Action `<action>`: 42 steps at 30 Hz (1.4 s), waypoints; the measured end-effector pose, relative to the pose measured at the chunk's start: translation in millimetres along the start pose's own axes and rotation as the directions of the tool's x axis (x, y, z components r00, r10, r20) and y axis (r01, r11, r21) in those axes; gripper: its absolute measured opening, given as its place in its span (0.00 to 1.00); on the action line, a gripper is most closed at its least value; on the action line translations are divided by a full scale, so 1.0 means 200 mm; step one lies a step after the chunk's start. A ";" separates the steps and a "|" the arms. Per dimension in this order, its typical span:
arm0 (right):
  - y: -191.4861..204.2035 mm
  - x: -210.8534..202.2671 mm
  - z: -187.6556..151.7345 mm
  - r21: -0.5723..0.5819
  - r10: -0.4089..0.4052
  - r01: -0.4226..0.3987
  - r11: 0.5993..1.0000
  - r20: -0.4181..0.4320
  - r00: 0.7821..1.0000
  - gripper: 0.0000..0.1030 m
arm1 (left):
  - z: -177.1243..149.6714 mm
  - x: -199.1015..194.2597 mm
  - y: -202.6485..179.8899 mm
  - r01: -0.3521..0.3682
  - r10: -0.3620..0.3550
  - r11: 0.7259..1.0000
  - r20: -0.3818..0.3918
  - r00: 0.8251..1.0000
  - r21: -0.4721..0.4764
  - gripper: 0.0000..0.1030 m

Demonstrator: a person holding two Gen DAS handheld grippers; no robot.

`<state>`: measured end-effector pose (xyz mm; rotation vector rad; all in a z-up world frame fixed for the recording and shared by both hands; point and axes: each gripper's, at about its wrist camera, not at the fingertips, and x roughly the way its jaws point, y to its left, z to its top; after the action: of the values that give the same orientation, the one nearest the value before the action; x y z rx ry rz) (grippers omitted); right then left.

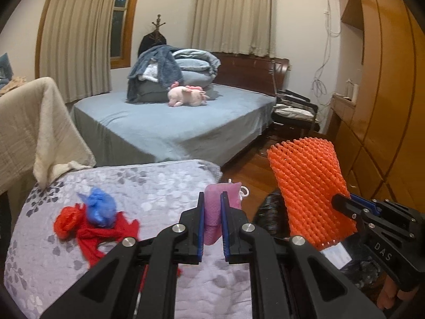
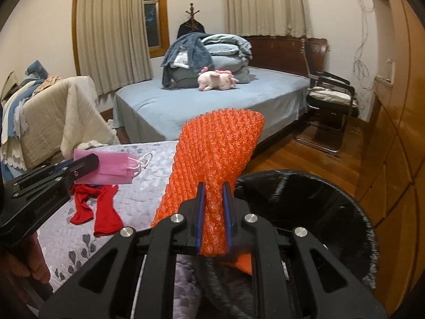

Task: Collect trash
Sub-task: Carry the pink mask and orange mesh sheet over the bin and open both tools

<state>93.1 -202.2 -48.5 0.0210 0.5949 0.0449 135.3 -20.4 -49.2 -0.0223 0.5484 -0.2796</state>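
Left gripper (image 1: 212, 212): pinched pink mask (image 1: 225, 194) above quilt (image 1: 159, 183). Right gripper (image 2: 213, 204): pinched orange net (image 2: 220, 143) beside bin (image 2: 318, 199), right of quilt. Red bag (image 1: 87, 228), blue bag (image 1: 99, 207): uncollected on quilt. Risk: limp net could snag the bin's rim and miss.

Both grippers are the same build: chunky black linkage arms with cutouts, shiny silver pivot bolts, blue pads inside the fingers. The right gripper (image 1: 353, 206) has "DAS" in pale letters on its side, and the left gripper (image 2: 79, 166) has faint unreadable lettering.
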 end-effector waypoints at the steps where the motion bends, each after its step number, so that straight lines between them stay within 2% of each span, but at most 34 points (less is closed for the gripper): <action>1: -0.02 -0.01 0.00 0.004 -0.010 0.010 1.000 0.001 1.000 0.12 | 0.01 0.01 -0.03 0.012 -0.012 1.000 0.000 1.000 0.005 0.10; 12: -0.36 -0.09 -0.08 0.067 -0.136 0.137 0.988 -0.008 0.991 0.12 | 0.03 0.11 -0.37 0.125 -0.125 0.990 -0.010 0.992 0.068 0.10; 21: -0.56 -0.11 -0.17 0.106 -0.216 0.218 0.970 -0.032 0.976 0.12 | -0.01 0.25 -0.62 0.208 -0.203 0.973 -0.062 0.977 0.101 0.10; 33: -0.72 -0.01 -0.30 0.133 -0.264 0.278 0.951 -0.108 0.958 0.12 | -0.10 0.43 -0.78 0.262 -0.242 0.957 -0.155 0.958 0.126 0.11; 36: -0.74 0.02 -0.32 0.126 -0.282 0.297 0.946 -0.127 0.951 0.17 | -0.12 0.46 -0.79 0.281 -0.256 0.952 -0.183 0.949 0.122 0.13; 37: -0.74 0.02 -0.33 0.125 -0.284 0.300 0.946 -0.132 0.950 0.22 | -0.12 0.47 -0.78 0.284 -0.259 0.951 -0.186 0.948 0.119 0.15; 39: -0.75 0.02 -0.35 0.128 -0.289 0.306 0.943 -0.136 0.948 0.33 | -0.13 0.46 -0.76 0.299 -0.276 0.948 -0.192 0.942 0.107 0.30; 40: -0.75 0.02 -0.35 0.131 -0.294 0.311 0.941 -0.135 0.946 0.43 | -0.13 0.46 -0.75 0.300 -0.277 0.948 -0.191 0.942 0.102 0.45; 41: -0.75 0.02 -0.36 0.137 -0.298 0.315 0.939 -0.133 0.945 0.53 | -0.14 0.44 -0.73 0.297 -0.276 0.950 -0.186 0.943 0.097 0.54; 42: -0.75 0.02 -0.36 0.141 -0.301 0.318 0.937 -0.130 0.945 0.59 | -0.14 0.43 -0.72 0.298 -0.277 0.950 -0.183 0.943 0.094 0.56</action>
<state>60.8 -351.8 -115.8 0.0810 0.7018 -0.3115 155.1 -180.9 -103.5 0.0392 0.6958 -0.6048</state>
